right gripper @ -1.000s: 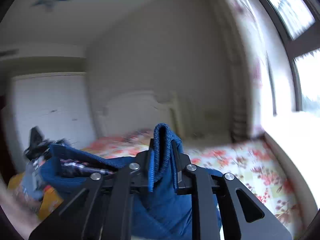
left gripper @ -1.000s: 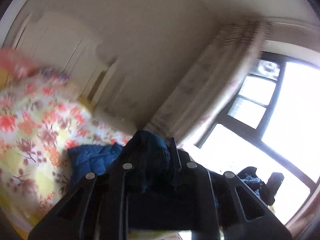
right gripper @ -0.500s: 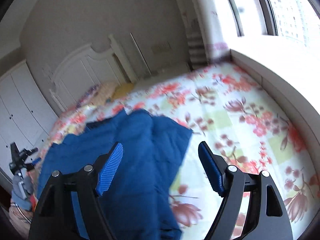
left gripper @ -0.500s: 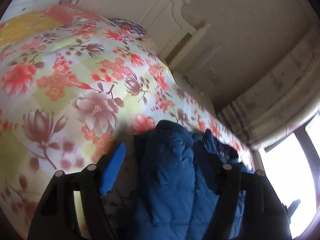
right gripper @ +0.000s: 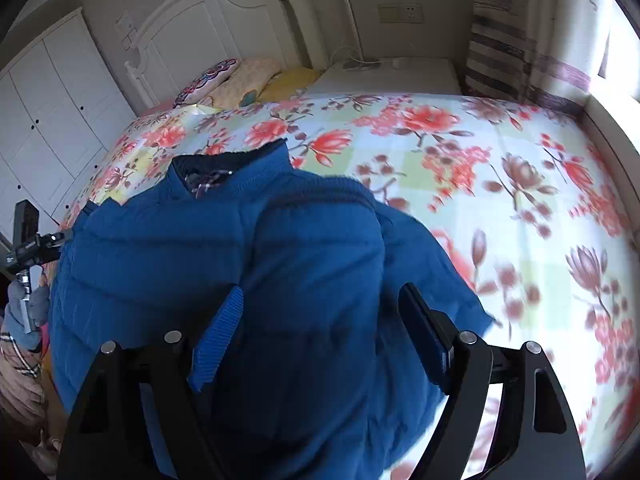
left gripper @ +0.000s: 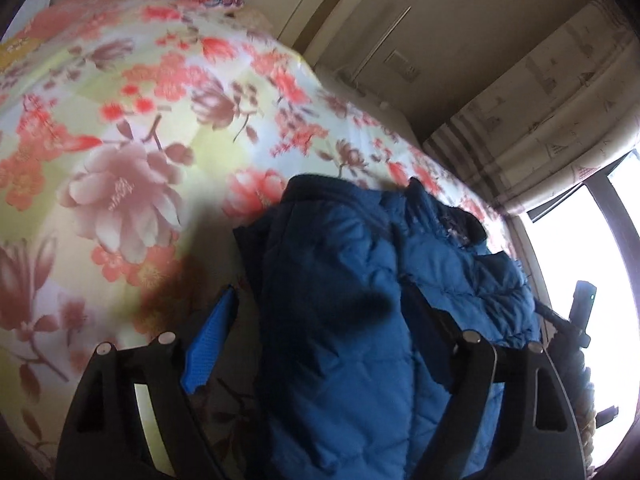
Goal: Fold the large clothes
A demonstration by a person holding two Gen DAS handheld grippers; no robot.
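A blue quilted jacket (left gripper: 340, 280) lies on the flowered bedspread (left gripper: 120, 140), collar toward the headboard. In the left wrist view my left gripper (left gripper: 320, 320) hovers over the jacket's edge. Its jaws are opening, and the blue-padded fingers (left gripper: 208, 344) stand wide on either side of a fold without pressing it. The right wrist view shows the jacket (right gripper: 240, 248) spread below my right gripper (right gripper: 320, 320), which is open. Cloth lies under and between its fingers (right gripper: 220, 336), but nothing is clamped.
The bedspread (right gripper: 480, 168) stretches wide to the right of the jacket. Pillows (right gripper: 240, 80) and a white headboard (right gripper: 200, 20) are at the far end, with a wardrobe (right gripper: 48, 100) on the left. A gloved hand holds a black device (right gripper: 24, 236). Curtain (left gripper: 540, 100) and window (left gripper: 600, 240) flank the bed.
Both grippers were shut on the jacket's edges and held it up. They tipped down toward the bed and opened, and the jacket now rests on the bedspread.
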